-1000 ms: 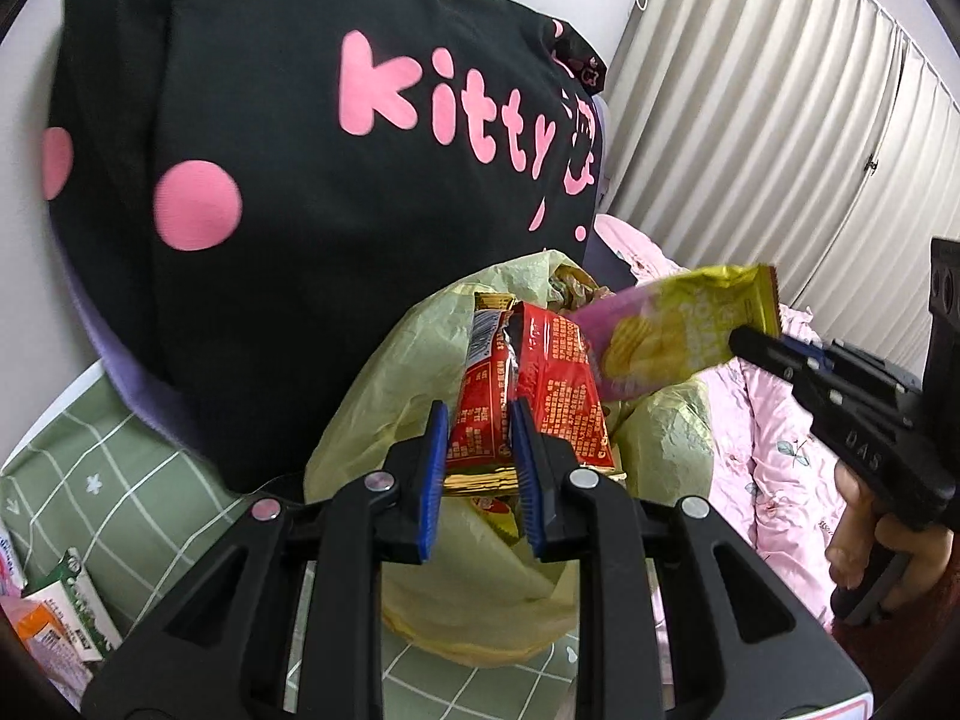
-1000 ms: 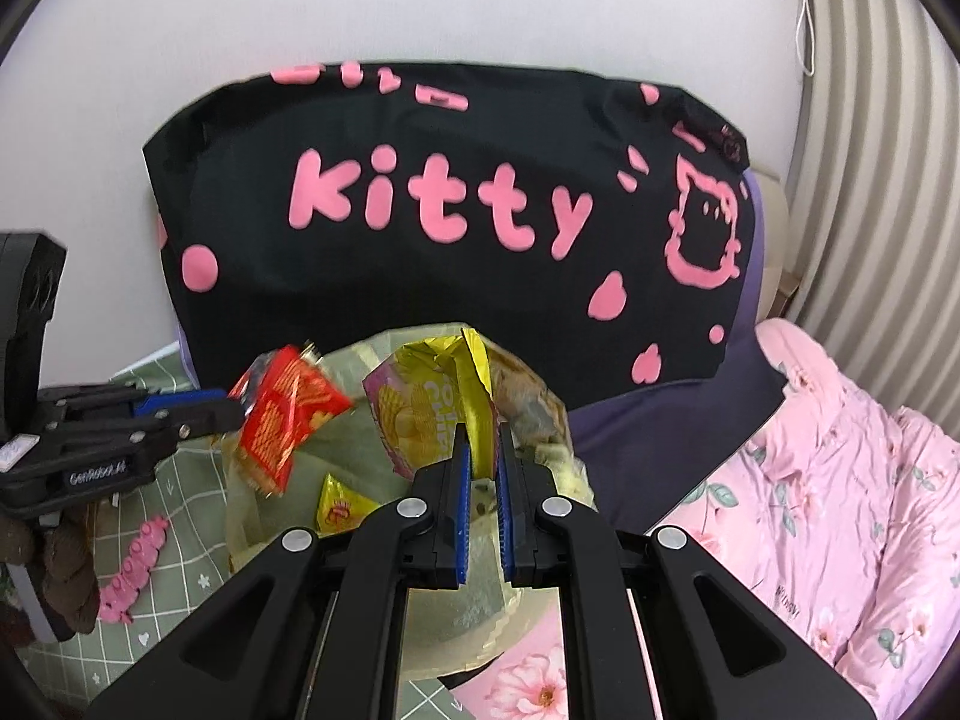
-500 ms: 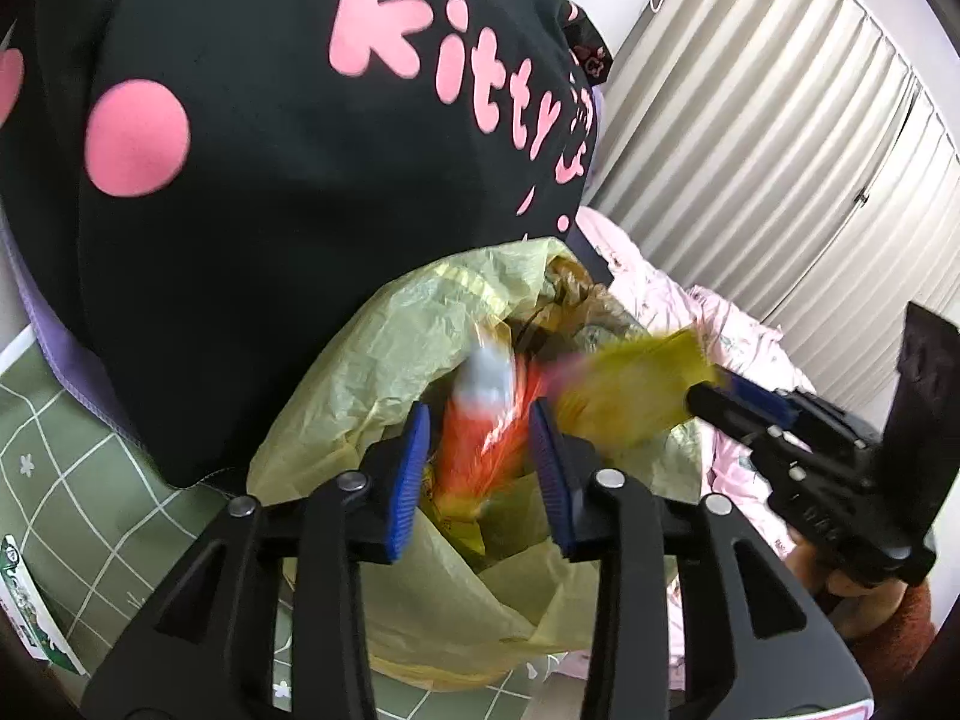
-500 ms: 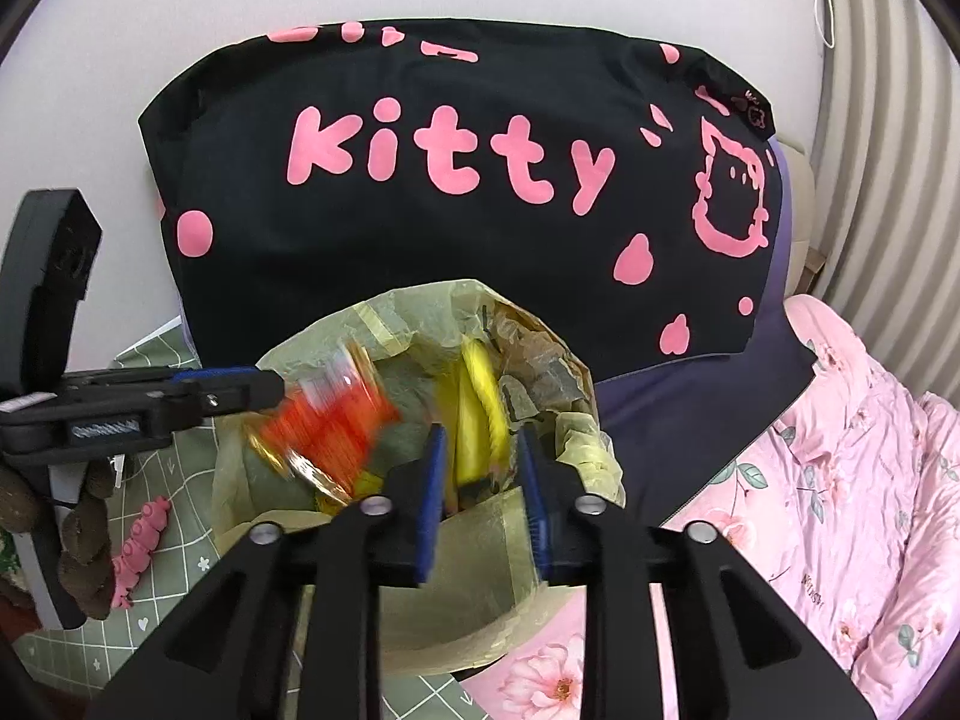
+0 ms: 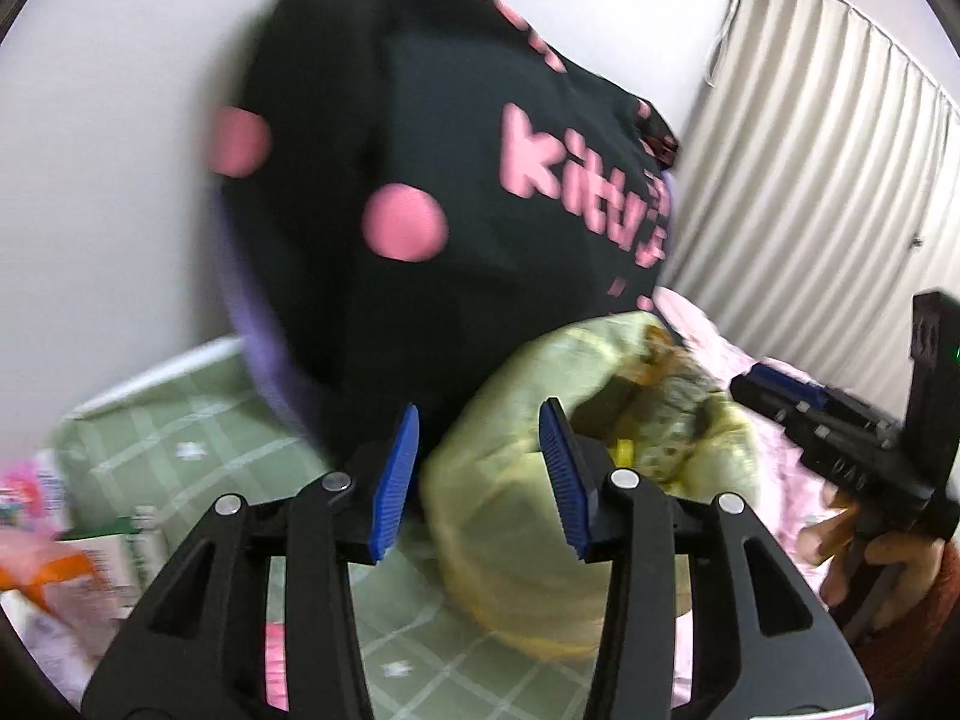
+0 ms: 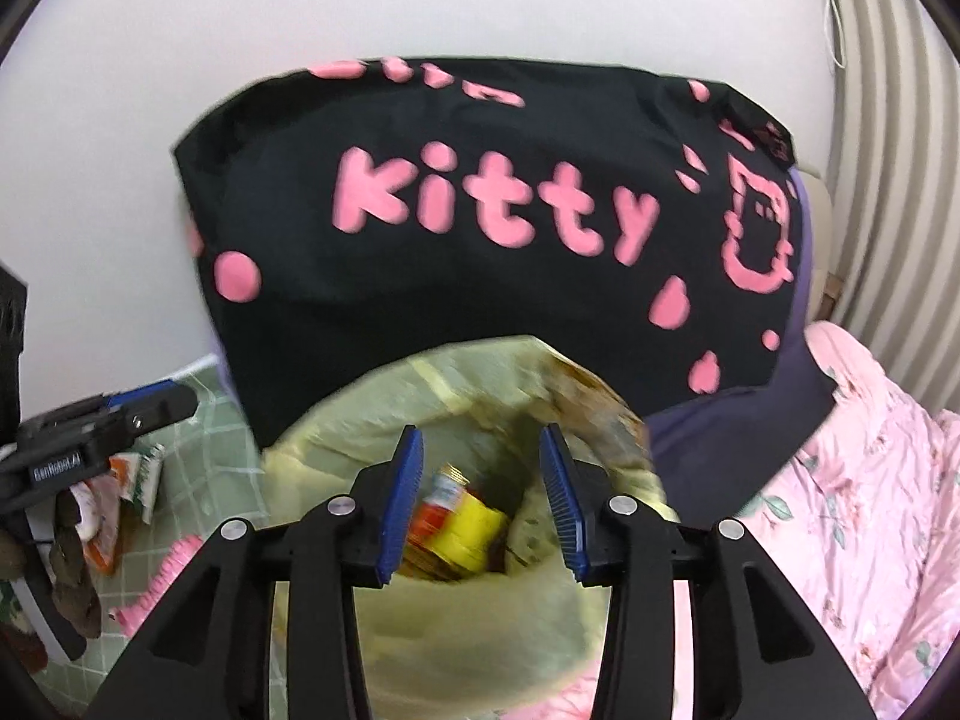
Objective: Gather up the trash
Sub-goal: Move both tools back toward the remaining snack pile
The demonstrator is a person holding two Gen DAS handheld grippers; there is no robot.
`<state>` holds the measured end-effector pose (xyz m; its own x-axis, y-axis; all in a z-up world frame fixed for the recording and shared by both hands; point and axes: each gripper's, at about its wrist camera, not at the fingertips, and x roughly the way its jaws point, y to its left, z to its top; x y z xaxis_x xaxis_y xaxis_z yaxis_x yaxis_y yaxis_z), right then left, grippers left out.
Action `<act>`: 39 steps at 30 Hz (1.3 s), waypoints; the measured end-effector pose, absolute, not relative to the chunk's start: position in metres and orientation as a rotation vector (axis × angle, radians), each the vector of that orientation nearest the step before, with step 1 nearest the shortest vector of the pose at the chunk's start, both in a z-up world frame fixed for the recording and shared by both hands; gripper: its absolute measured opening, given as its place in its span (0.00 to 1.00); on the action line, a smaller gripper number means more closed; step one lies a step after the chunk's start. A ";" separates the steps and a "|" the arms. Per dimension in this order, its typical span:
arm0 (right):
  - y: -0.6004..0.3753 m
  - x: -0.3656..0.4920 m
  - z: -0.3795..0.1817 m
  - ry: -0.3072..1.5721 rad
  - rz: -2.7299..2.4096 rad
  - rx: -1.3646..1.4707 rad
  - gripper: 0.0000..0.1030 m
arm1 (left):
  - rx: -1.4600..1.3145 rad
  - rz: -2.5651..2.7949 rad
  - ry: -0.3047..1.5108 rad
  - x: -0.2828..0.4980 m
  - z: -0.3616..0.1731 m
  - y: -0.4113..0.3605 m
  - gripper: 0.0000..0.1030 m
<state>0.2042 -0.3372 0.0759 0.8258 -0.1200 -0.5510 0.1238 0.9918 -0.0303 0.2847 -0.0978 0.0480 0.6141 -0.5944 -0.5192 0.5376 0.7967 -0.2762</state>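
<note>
Left gripper [image 5: 480, 468]: jaws have just been opening – about half apart, holding nothing.
Right gripper [image 6: 480, 483]: jaws have also just been opening, empty, above the bag mouth.
Trash bag [image 6: 480, 612]: thin, crinkled yellow-green plastic on the green checked sheet [image 5: 198, 420].
Wrappers [image 6: 462, 525]: red and yellow, lying inside the bag.
Pillow [image 6: 498, 276]: black cloth, pink "kitty".

The yellow-green trash bag [image 6: 480, 618] sits open-mouthed against the black cushion, crumpled; 2 wrappers, a red wrapper [image 6: 429, 516] and a yellow wrapper [image 6: 471, 534], lie inside.
</note>
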 end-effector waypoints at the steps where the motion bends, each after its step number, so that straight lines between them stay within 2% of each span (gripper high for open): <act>1: -0.329 0.207 0.077 0.568 -0.099 0.008 0.38 | -0.086 -0.625 0.614 0.281 0.049 -0.089 0.39; 5: -0.302 0.218 0.077 0.549 -0.016 -0.006 0.43 | -0.075 -0.508 0.568 0.269 0.048 -0.042 0.39; 21: -0.168 0.268 0.049 0.599 0.296 -0.125 0.43 | -0.300 0.025 0.549 0.243 0.001 0.190 0.40; 32: -0.099 0.284 0.035 0.650 0.461 -0.222 0.43 | -0.299 0.024 0.769 0.303 -0.068 0.228 0.40; 33: -0.095 0.287 0.032 0.657 0.479 -0.223 0.43 | -0.290 0.029 0.789 0.309 -0.071 0.228 0.38; 34: -0.089 0.292 0.029 0.668 0.503 -0.228 0.43 | -0.285 0.034 0.805 0.313 -0.075 0.229 0.27; 36: -0.074 0.302 0.020 0.688 0.546 -0.253 0.43 | -0.283 0.048 0.819 0.316 -0.076 0.230 0.13; 39: -0.050 0.316 0.007 0.709 0.606 -0.286 0.43 | -0.357 0.035 0.808 0.305 -0.070 0.238 0.12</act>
<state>0.3157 -0.0496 0.0067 0.5979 0.4211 -0.6820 -0.6082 0.7925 -0.0439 0.3050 0.2378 -0.0697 0.6936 -0.1041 -0.7128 -0.1660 0.9398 -0.2987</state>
